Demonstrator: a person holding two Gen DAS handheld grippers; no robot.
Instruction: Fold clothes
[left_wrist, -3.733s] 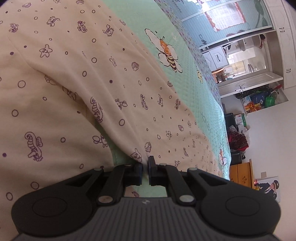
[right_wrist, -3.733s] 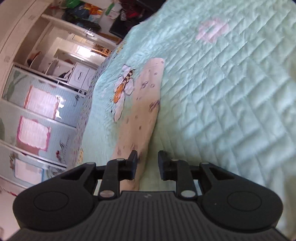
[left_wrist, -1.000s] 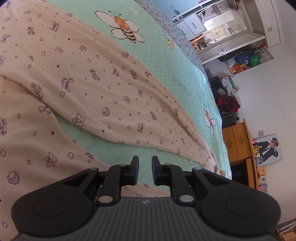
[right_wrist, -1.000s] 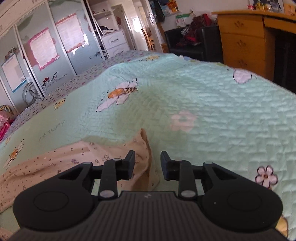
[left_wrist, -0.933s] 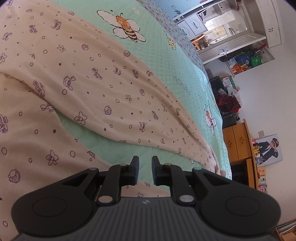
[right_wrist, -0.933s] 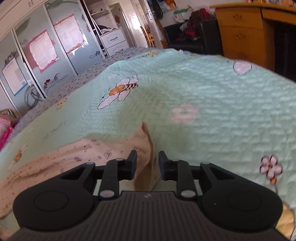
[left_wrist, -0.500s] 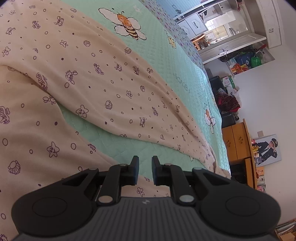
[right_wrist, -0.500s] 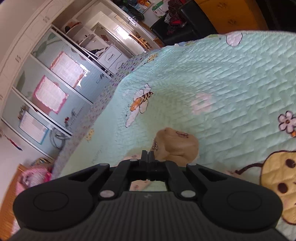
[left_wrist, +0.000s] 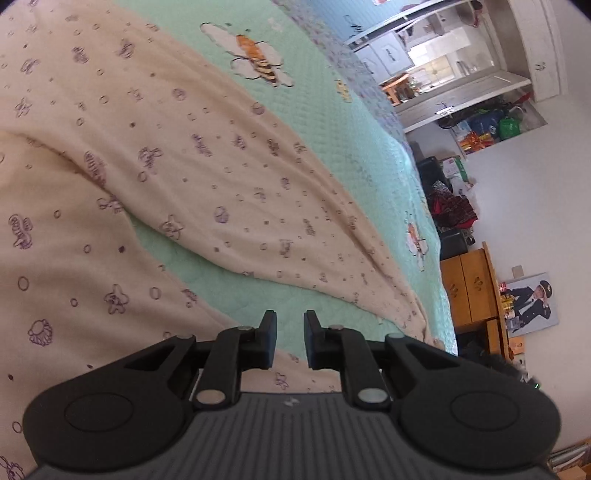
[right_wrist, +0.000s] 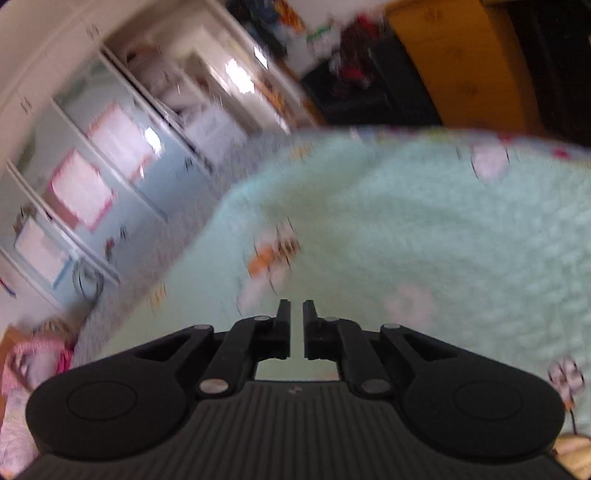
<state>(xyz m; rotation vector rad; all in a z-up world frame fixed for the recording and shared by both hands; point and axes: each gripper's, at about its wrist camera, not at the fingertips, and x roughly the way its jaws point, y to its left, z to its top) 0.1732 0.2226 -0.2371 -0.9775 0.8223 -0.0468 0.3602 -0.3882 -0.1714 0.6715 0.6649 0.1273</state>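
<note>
A cream garment (left_wrist: 207, 155) with small purple prints lies spread on the green bee-print quilt (left_wrist: 236, 284). Two long parts of it run toward the bed's far right edge, with a green wedge of quilt between them. My left gripper (left_wrist: 289, 317) hovers low over that wedge and the nearer part. It is open, with nothing between its fingers. The right wrist view is blurred by motion. There my right gripper (right_wrist: 296, 306) shows a narrow gap with only quilt (right_wrist: 424, 229) seen through it. The garment is out of that view.
A wooden cabinet (left_wrist: 469, 288) and a dark seat piled with clothes (left_wrist: 450, 206) stand past the bed's edge. Wardrobe doors with pink-framed panels (right_wrist: 85, 188) line the far wall. A pink item (right_wrist: 37, 362) lies at the left.
The right gripper was shut on the garment's end half a second ago. Now its fingers stand slightly apart, it has swung upward and the garment is gone from its view. The left gripper has barely shifted.
</note>
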